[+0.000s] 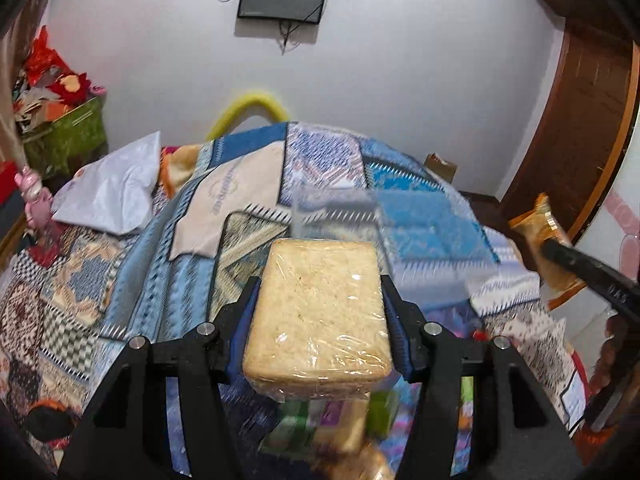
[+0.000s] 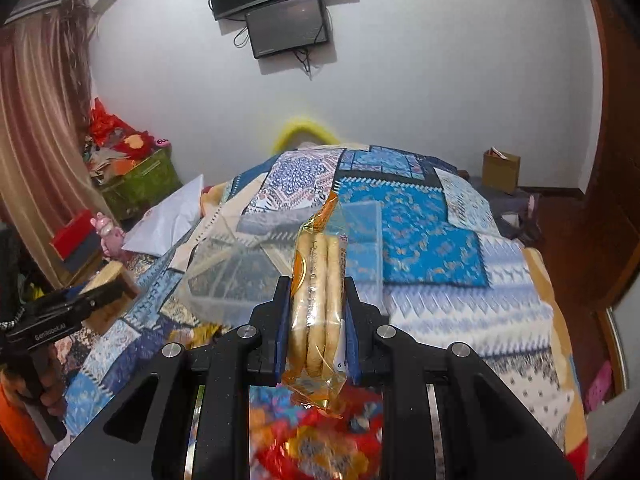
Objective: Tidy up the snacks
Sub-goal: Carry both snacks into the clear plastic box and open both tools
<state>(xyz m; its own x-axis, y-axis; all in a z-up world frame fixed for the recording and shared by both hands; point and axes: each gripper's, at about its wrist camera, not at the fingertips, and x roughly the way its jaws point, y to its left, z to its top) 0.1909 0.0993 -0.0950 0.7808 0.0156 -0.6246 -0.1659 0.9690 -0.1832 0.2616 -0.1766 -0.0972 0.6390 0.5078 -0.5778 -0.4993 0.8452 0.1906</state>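
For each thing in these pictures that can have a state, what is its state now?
Left gripper: shut on the bread pack, held above the bed.
Right gripper: shut on the biscuit pack, upright.
Clear box: open, on the bedspread.
Wall screens: dark.

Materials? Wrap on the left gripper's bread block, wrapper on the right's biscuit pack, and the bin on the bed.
Bread block: clear plastic film, glossy; glare spots, wrinkles.
Biscuit pack: thin transparent plastic with orange print; crimped ends.
Bin: looks like rigid clear plastic; the quilt shows through its walls.
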